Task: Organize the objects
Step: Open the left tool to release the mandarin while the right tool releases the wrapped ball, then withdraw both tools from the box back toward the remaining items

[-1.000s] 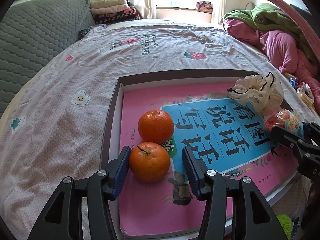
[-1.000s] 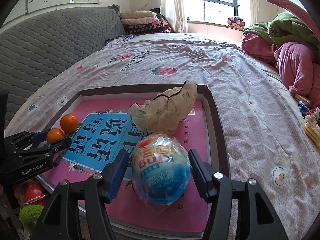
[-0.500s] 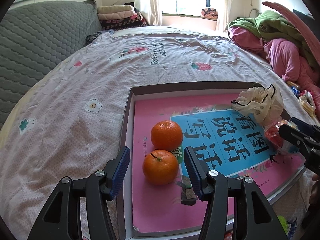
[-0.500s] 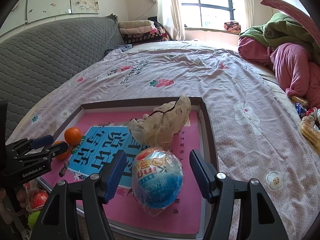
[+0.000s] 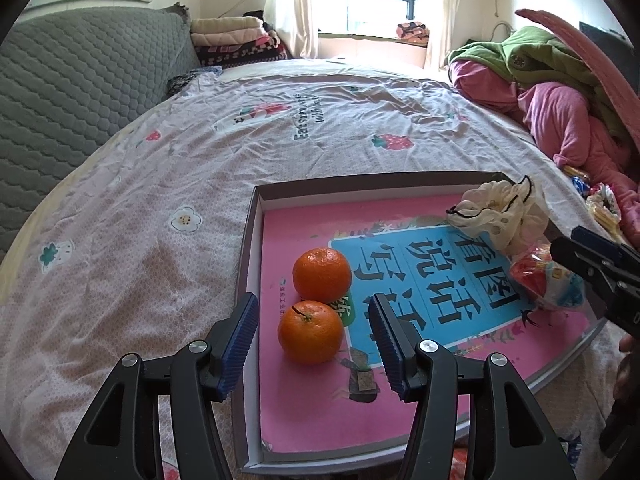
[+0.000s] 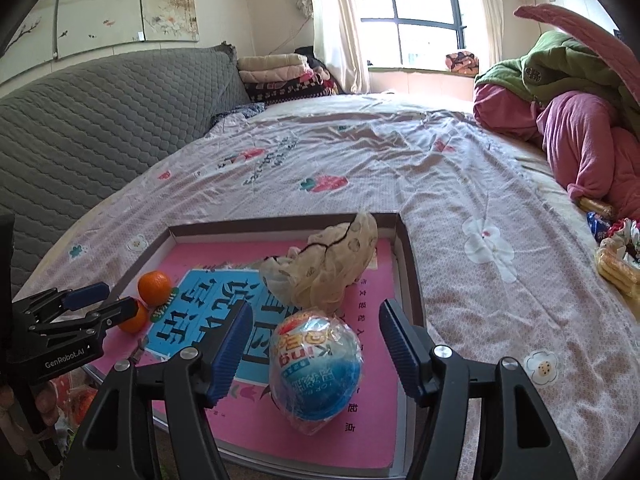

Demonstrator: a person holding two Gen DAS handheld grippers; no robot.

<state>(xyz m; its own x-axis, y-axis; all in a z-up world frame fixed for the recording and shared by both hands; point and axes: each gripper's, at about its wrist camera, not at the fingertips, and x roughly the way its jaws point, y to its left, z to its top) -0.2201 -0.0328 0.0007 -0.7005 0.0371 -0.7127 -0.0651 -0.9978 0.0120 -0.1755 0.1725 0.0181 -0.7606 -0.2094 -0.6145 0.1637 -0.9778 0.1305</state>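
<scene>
We see two oranges [image 5: 316,304] touching near the tray's [image 5: 246,264] left edge. A wrapped blue egg [image 6: 316,364] lies by its right edge, a cream pouch [image 6: 324,268] behind it.

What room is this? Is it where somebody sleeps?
Most likely a bedroom: a big bed with a flowery sheet fills the view, with a padded grey headboard, folded blankets and a pile of clothes.

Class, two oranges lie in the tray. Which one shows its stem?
The round orange nearer the left gripper shows a small dark stem on top. The farther round orange, touching it from behind, shows only smooth peel.
</scene>
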